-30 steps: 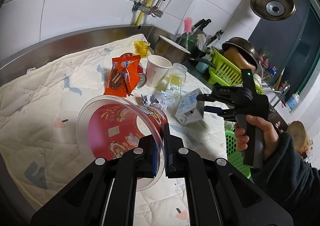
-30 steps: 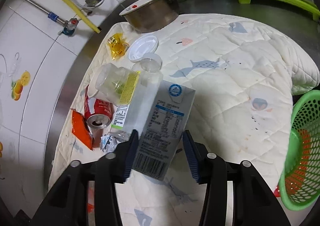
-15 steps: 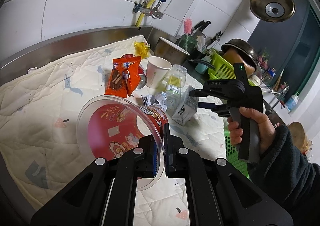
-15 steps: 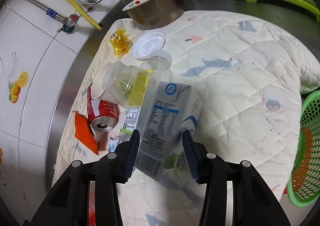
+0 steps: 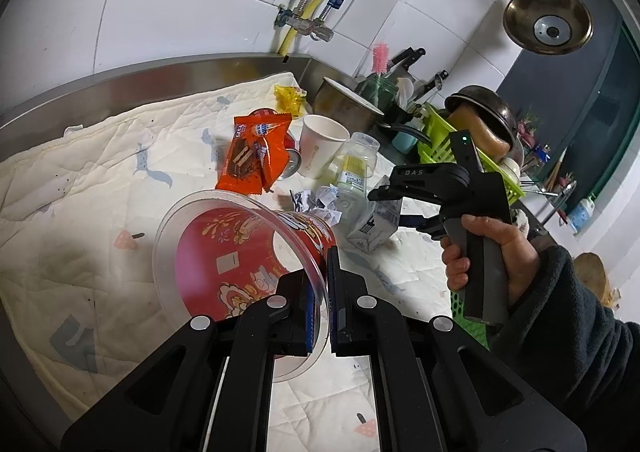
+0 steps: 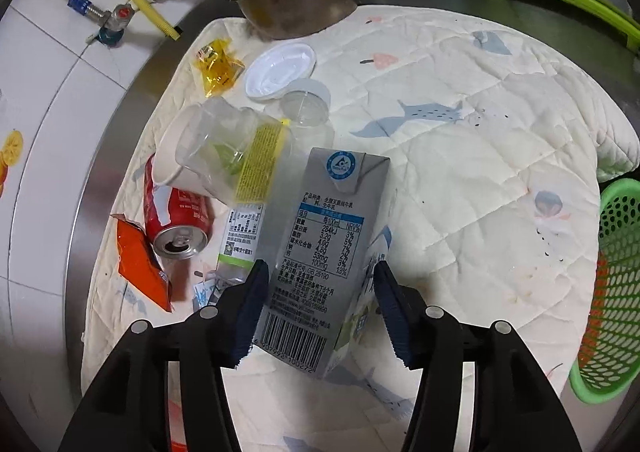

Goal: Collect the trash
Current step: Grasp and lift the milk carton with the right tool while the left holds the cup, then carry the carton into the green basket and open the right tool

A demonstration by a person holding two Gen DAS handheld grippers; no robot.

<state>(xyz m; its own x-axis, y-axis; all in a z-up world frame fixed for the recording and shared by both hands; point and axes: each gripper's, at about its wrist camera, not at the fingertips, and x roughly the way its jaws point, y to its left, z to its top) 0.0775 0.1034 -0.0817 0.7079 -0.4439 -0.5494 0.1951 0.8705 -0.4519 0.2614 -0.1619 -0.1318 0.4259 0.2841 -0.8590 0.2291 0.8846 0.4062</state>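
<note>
My left gripper (image 5: 320,288) is shut on the rim of a clear plastic tub with a red printed label (image 5: 248,248) and holds it tilted over the quilted mat. My right gripper (image 6: 320,292) is shut on a grey milk carton (image 6: 324,244), which also shows in the left wrist view (image 5: 376,222). Loose trash lies behind it: a red soda can (image 6: 176,220), an orange snack wrapper (image 5: 256,156), a clear plastic jar (image 6: 232,156), a paper cup (image 5: 320,144), crumpled paper (image 5: 320,200) and a yellow wrapper (image 6: 218,64).
A green mesh basket (image 6: 612,292) sits at the mat's right edge. A steel pot (image 6: 296,0) stands at the back, a white lid (image 6: 280,70) in front of it. A green dish rack (image 5: 460,148) holds bowls. A tiled wall with pipes runs behind.
My right gripper has tilted the milk carton up and drawn it closer, away from the jar. The left gripper and its tub have stayed put.
</note>
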